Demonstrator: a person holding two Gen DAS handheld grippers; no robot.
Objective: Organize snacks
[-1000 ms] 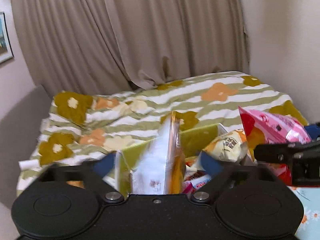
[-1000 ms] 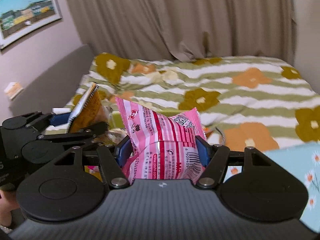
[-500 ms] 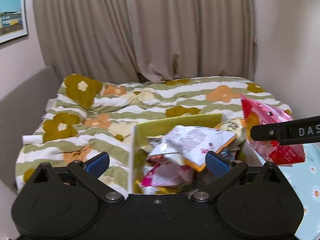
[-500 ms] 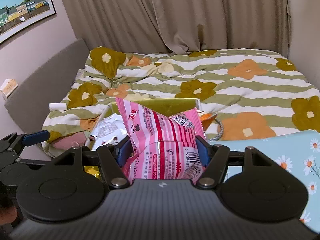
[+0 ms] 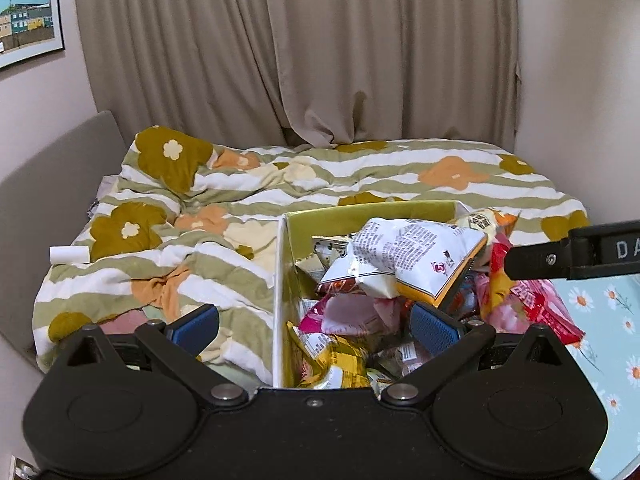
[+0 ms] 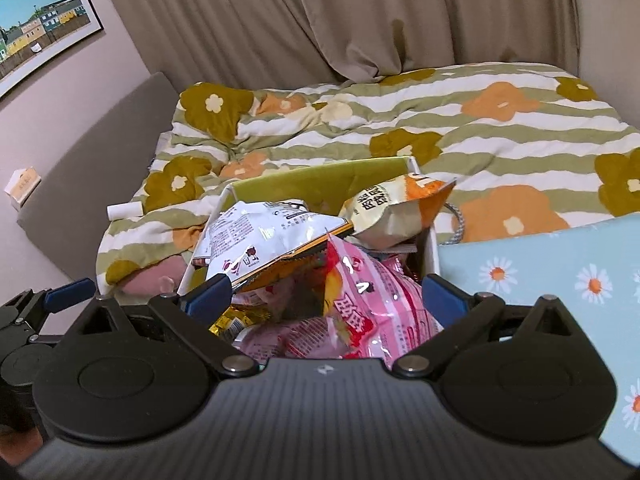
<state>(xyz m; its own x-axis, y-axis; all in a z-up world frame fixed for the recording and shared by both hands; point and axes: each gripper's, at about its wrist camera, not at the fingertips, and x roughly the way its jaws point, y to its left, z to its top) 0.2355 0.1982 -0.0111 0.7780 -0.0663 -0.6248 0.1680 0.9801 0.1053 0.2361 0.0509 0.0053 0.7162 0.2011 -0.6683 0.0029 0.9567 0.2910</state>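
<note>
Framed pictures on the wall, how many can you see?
1. A single framed picture of colorful houses hangs on the wall left of the curtain, above the grey headboard. Others may lie out of view.

Green-lined, white-walled box (image 6: 304,178), heaped with snack packets: a white-and-orange bag (image 6: 272,236) lying flat on top, a cream-and-orange bag (image 6: 394,208) tilted against the far right corner, a pink-and-red bag (image 6: 372,300) nearest, possibly resting on pink packets beneath.
</note>
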